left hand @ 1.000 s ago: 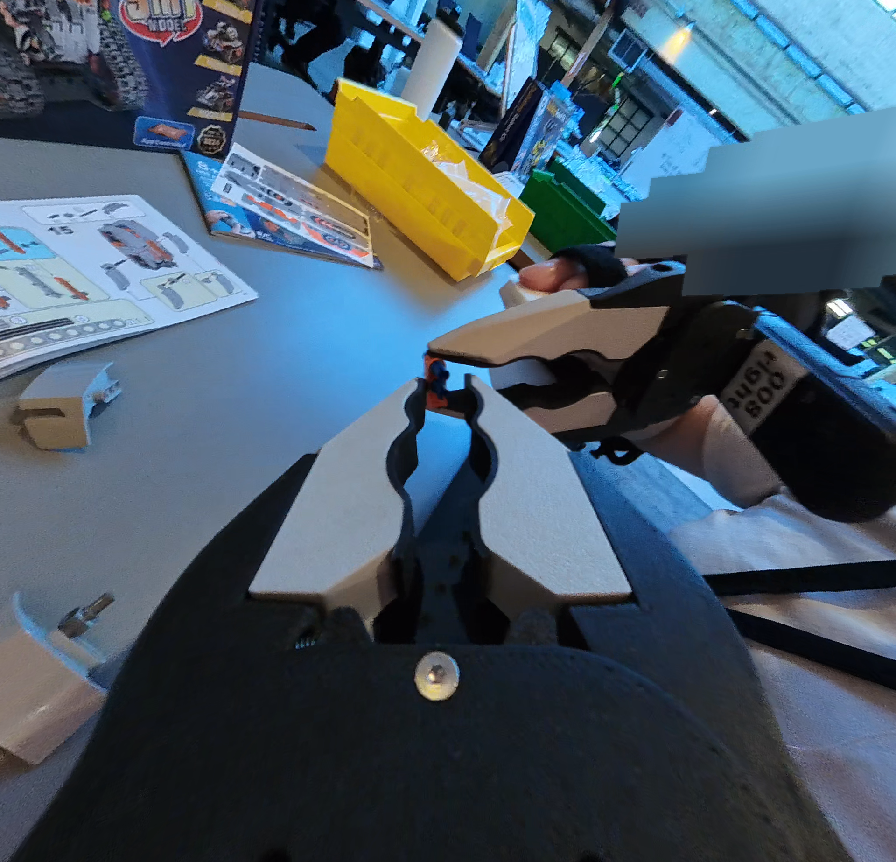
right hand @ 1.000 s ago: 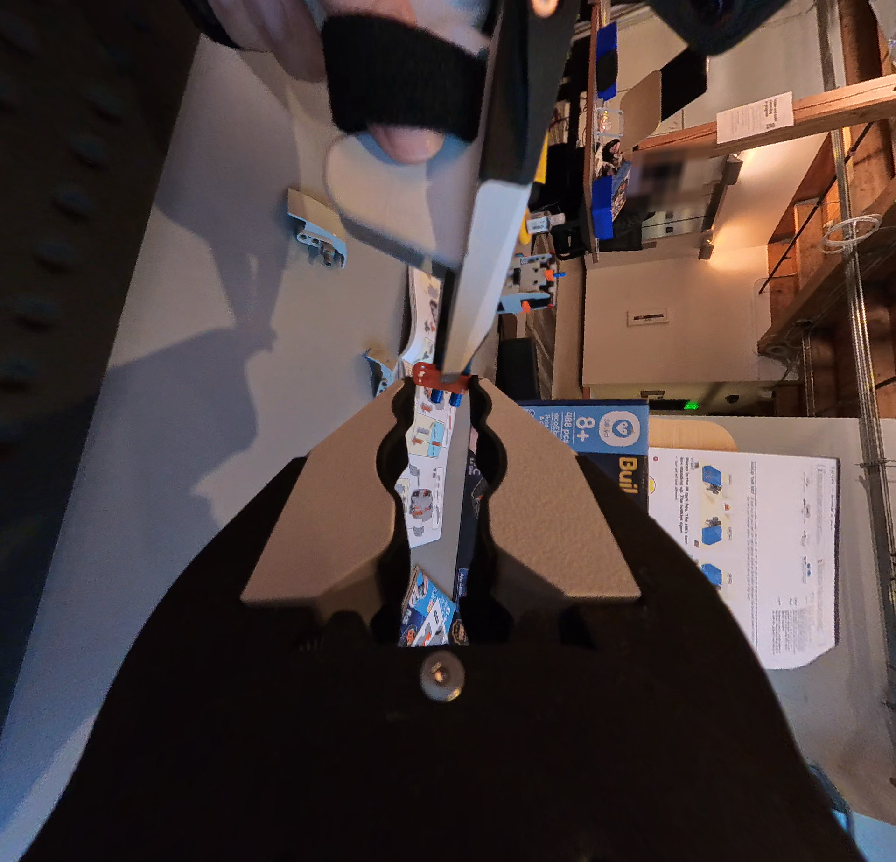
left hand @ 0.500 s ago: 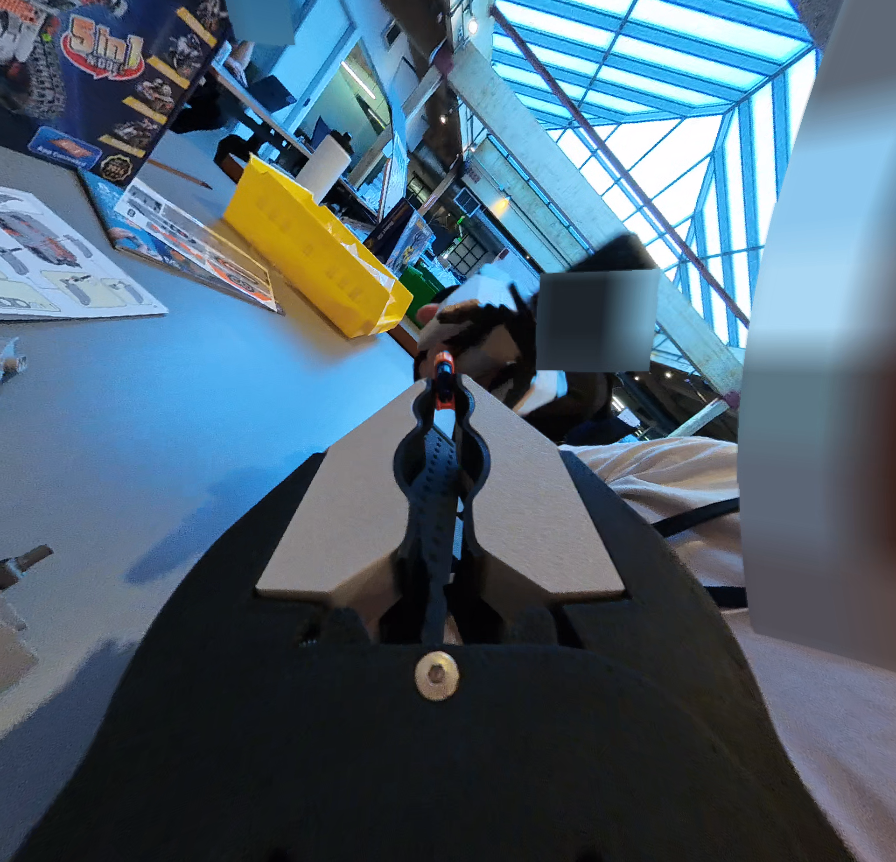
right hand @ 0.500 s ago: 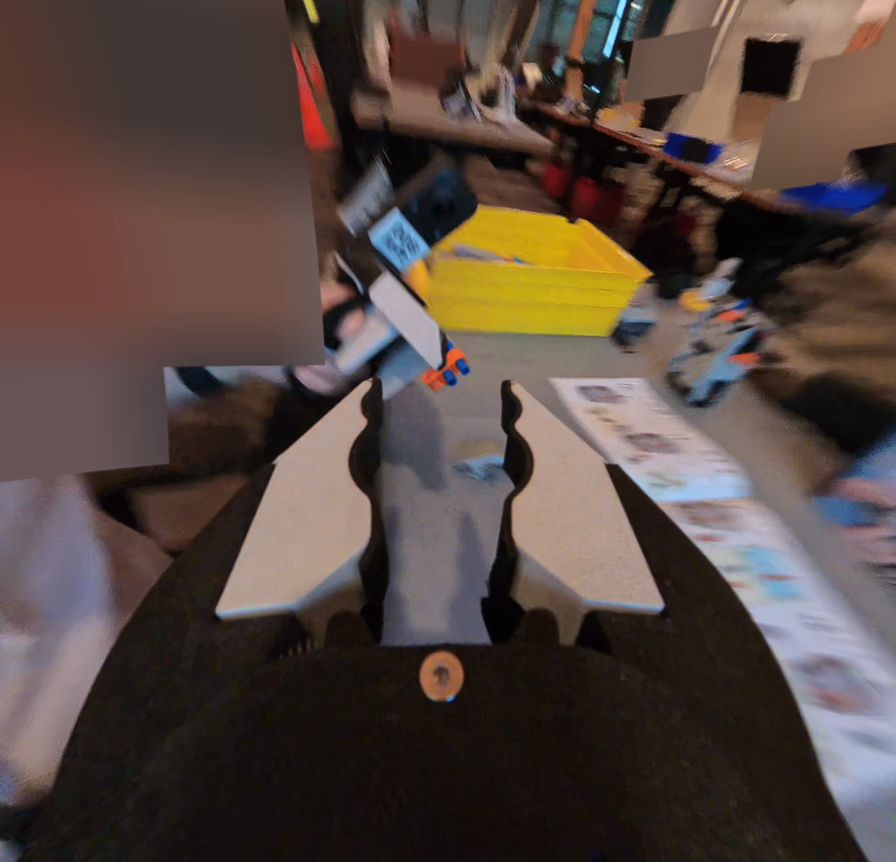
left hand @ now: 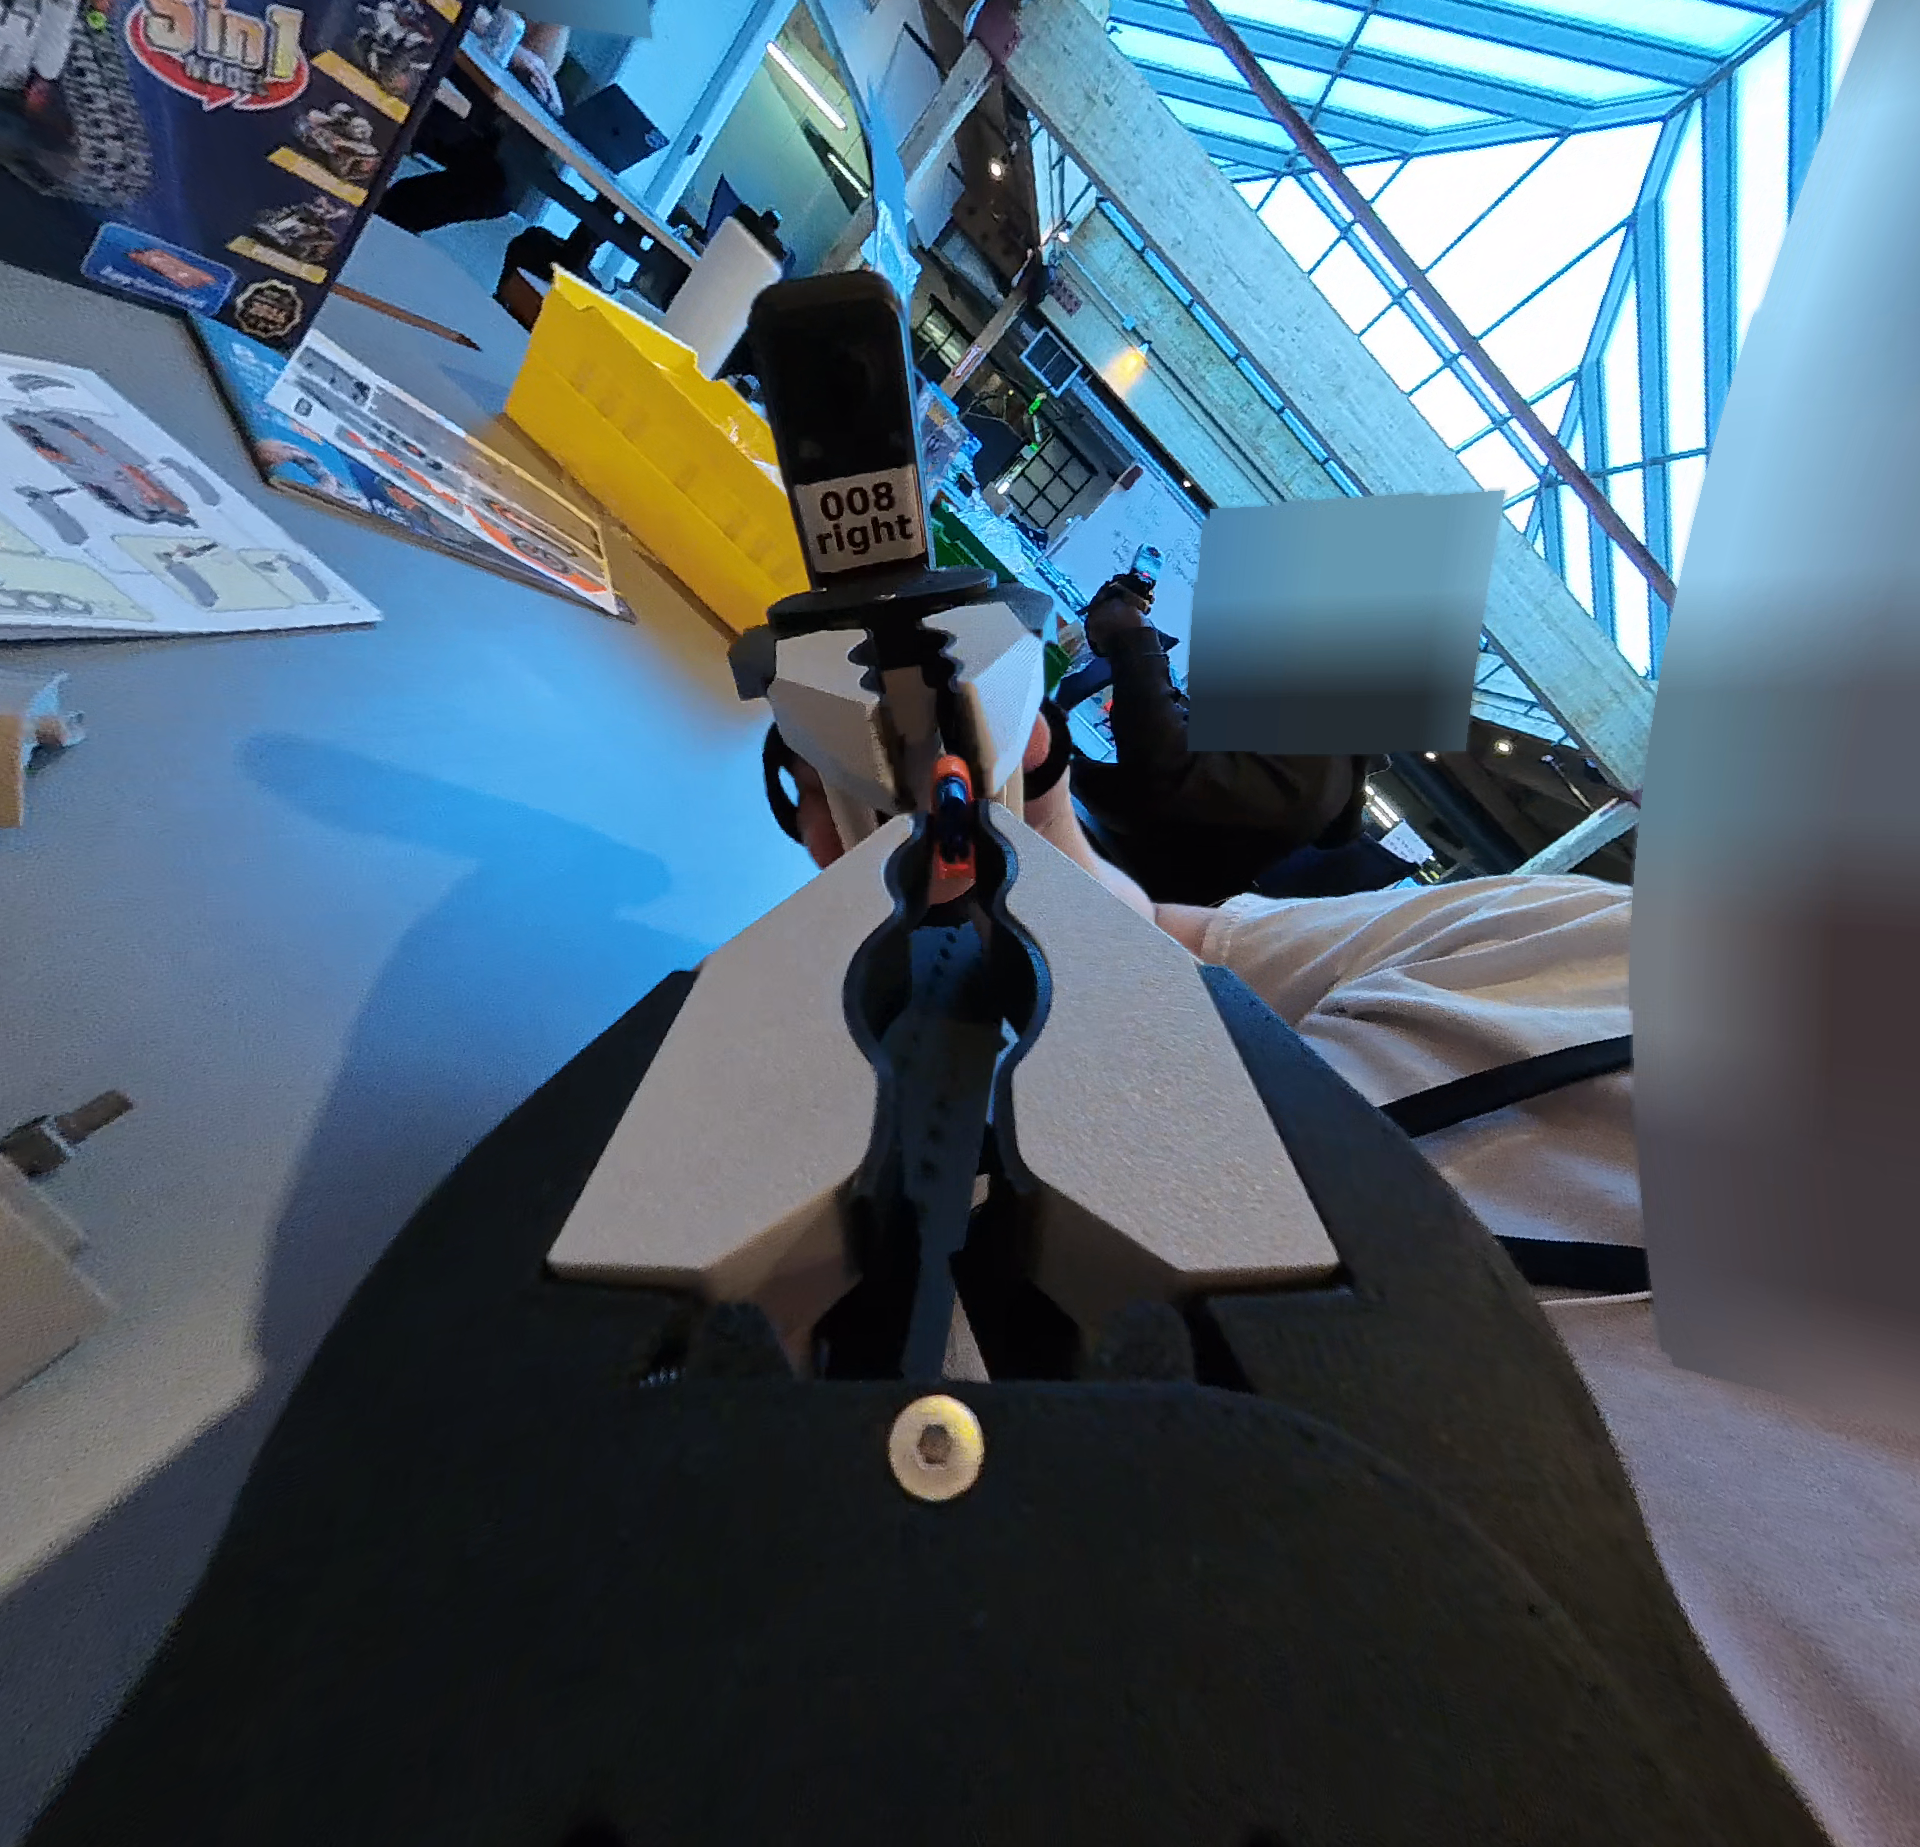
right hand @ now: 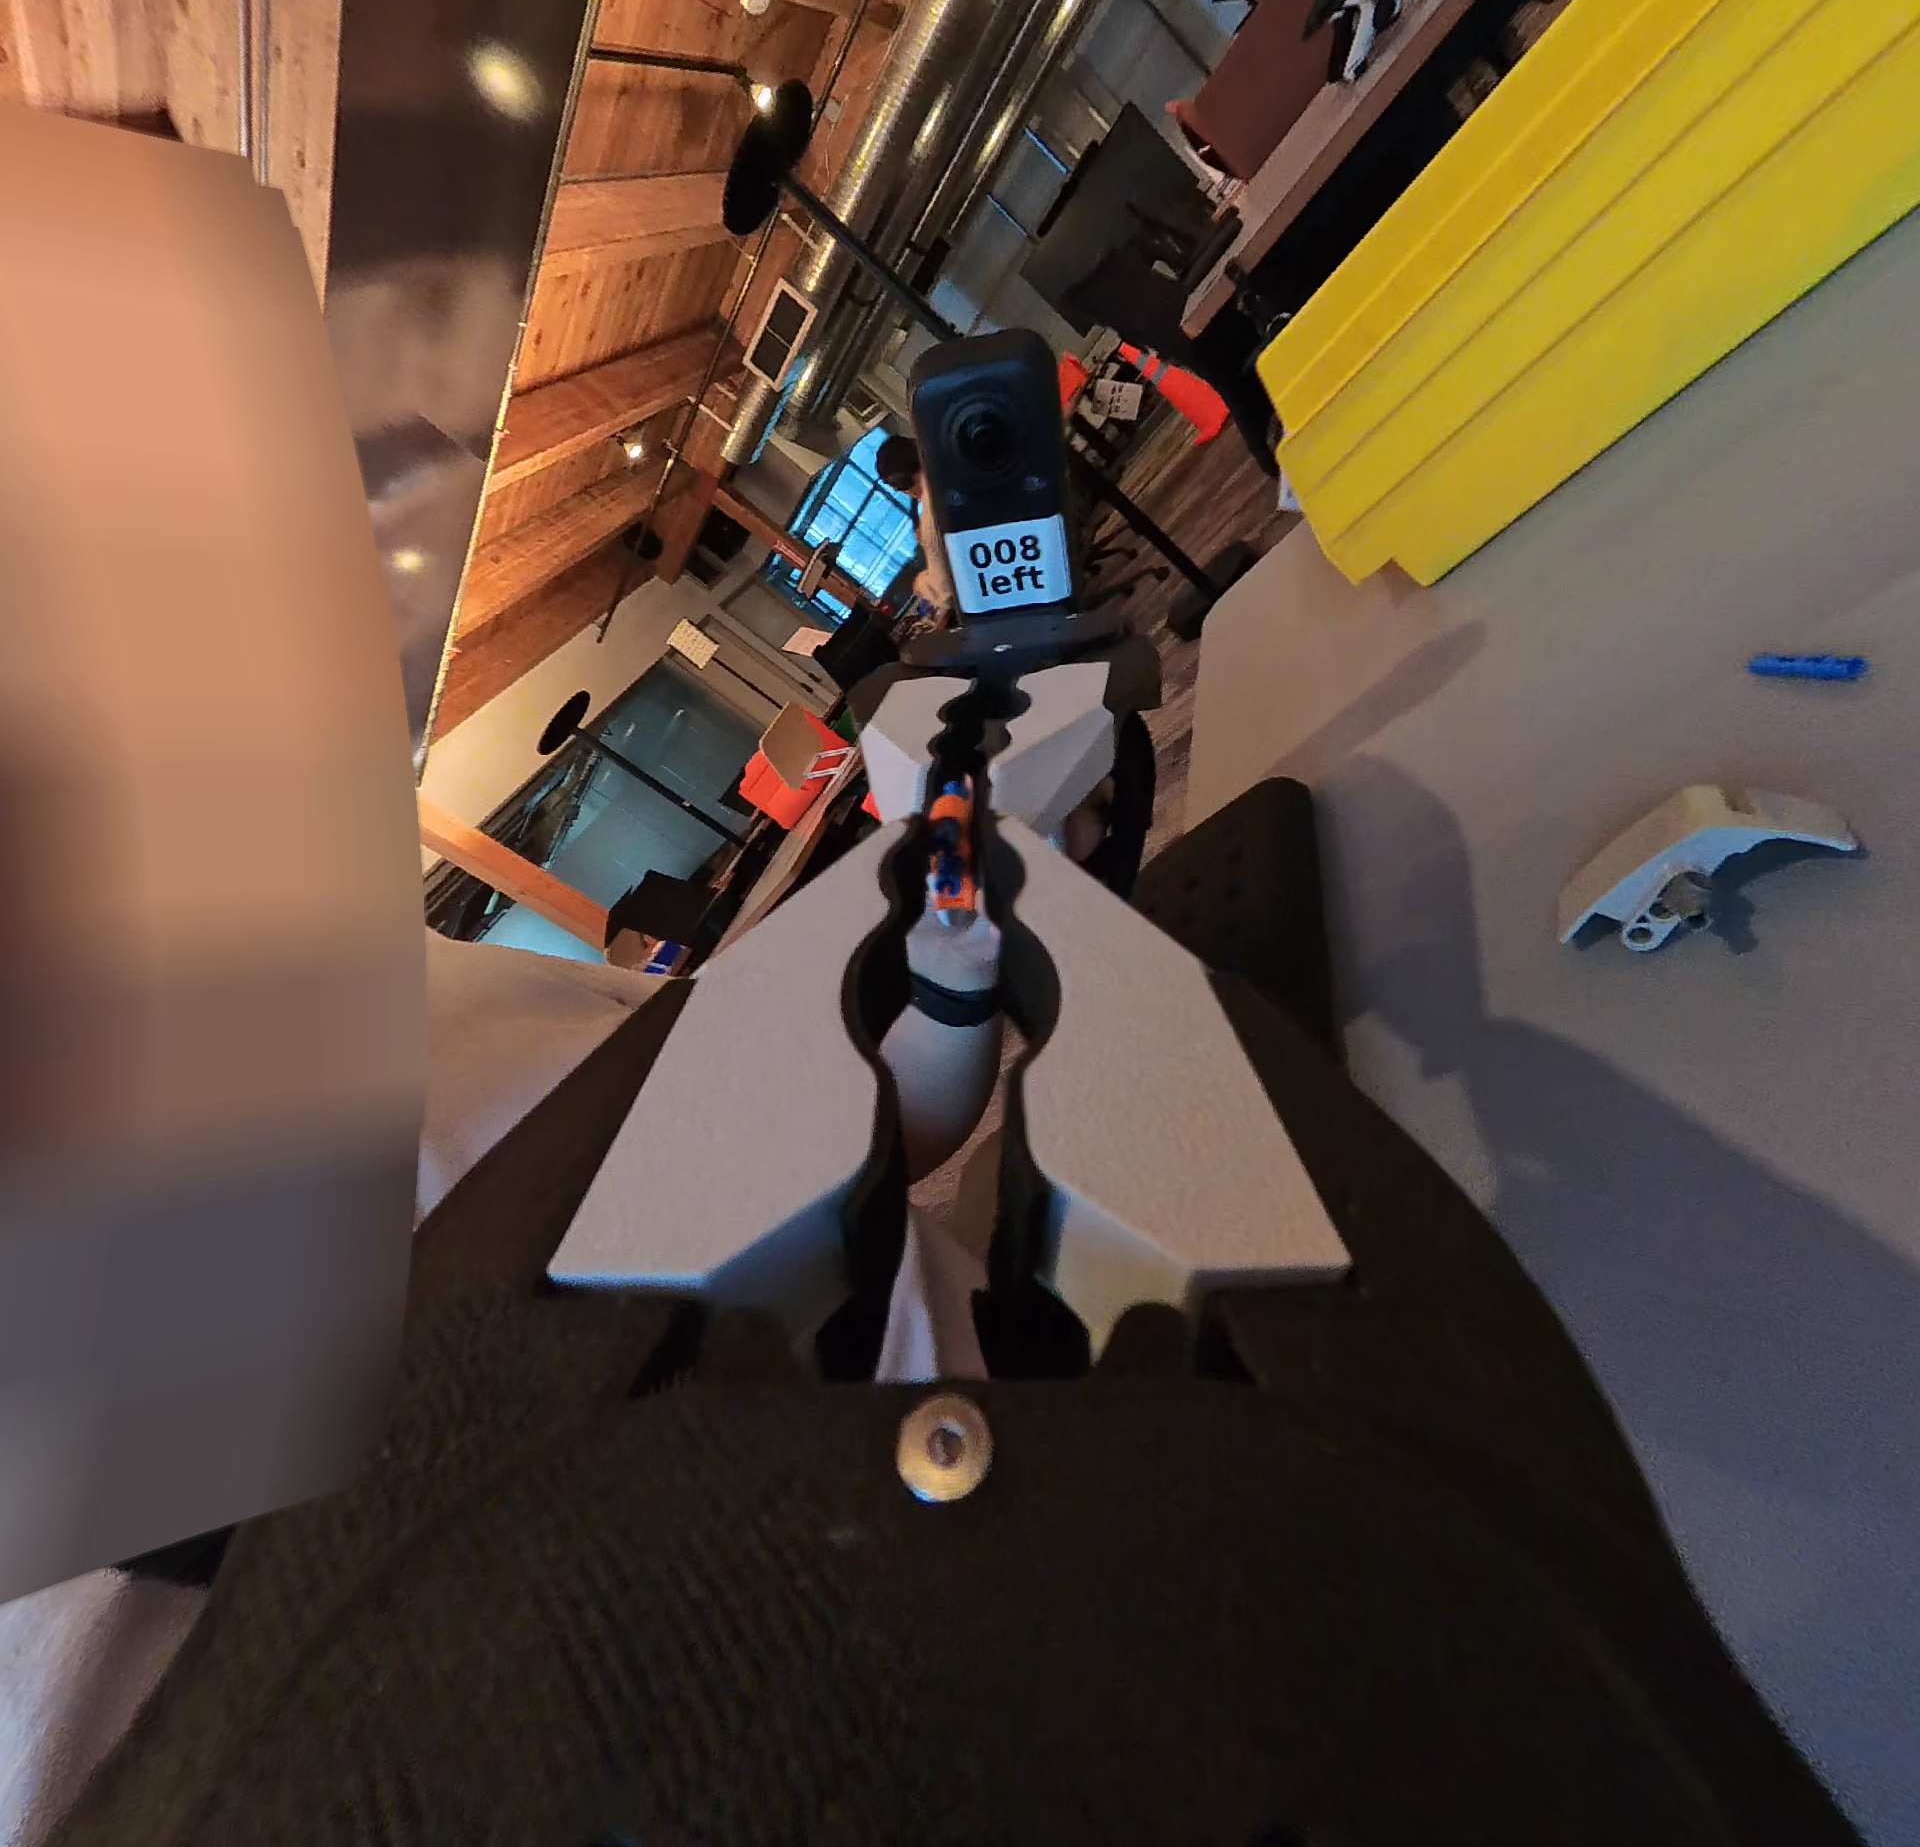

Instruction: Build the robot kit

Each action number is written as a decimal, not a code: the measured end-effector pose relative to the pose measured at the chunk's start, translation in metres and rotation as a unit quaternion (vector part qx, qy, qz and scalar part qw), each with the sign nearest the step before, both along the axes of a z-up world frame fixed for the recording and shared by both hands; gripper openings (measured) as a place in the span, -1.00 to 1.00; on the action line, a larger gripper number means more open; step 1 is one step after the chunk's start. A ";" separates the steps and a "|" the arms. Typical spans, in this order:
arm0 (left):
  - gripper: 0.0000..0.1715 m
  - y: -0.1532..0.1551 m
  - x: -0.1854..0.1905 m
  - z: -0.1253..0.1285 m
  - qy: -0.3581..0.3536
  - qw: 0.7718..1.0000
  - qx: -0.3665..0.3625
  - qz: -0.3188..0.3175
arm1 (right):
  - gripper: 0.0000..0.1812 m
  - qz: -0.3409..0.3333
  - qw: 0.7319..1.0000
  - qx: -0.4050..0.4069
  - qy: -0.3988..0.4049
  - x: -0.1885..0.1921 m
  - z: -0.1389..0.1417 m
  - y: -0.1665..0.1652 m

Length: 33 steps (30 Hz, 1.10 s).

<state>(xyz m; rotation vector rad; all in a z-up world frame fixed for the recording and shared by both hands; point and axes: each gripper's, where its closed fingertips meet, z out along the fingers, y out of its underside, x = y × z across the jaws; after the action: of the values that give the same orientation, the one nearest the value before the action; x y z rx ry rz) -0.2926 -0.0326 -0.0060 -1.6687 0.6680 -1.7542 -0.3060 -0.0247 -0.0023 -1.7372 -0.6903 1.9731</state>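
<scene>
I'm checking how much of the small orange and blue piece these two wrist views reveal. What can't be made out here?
- Orange and blue piece: its shape, pinched between the left gripper and right gripper fingertips in both views.
- Grey curved part: its underside, right wrist view.
- Yellow bin: its contents, left wrist view, hidden by its wall and the right gripper's camera.

The orange-and-blue piece (left hand: 951, 836) is largely hidden between closed fingertips; its shape cannot be told. At far left, a tan part (left hand: 21, 1278) is cut off by the frame edge.
</scene>
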 end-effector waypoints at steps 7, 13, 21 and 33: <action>-0.49 0.002 -0.006 -0.007 0.046 0.995 0.080 0.027 | -0.94 -0.008 0.998 -0.063 0.028 0.004 -0.002 0.010; -0.37 0.012 -0.010 -0.022 0.241 0.889 0.373 0.113 | -0.94 0.012 0.994 -0.104 0.004 0.001 -0.012 0.008; -0.71 0.008 0.003 -0.028 0.290 0.821 0.485 0.076 | -0.94 0.030 0.993 -0.110 -0.025 0.001 -0.019 0.004; -0.74 0.004 0.007 -0.031 0.287 0.825 0.482 0.071 | -0.94 0.036 0.997 -0.065 -0.028 0.000 -0.023 -0.003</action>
<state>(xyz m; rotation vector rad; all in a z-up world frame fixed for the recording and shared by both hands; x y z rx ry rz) -0.2860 -0.0286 -0.0369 -1.3826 1.3642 -0.5317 -0.3064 -0.0277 -0.0251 -1.8741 -0.6654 2.0661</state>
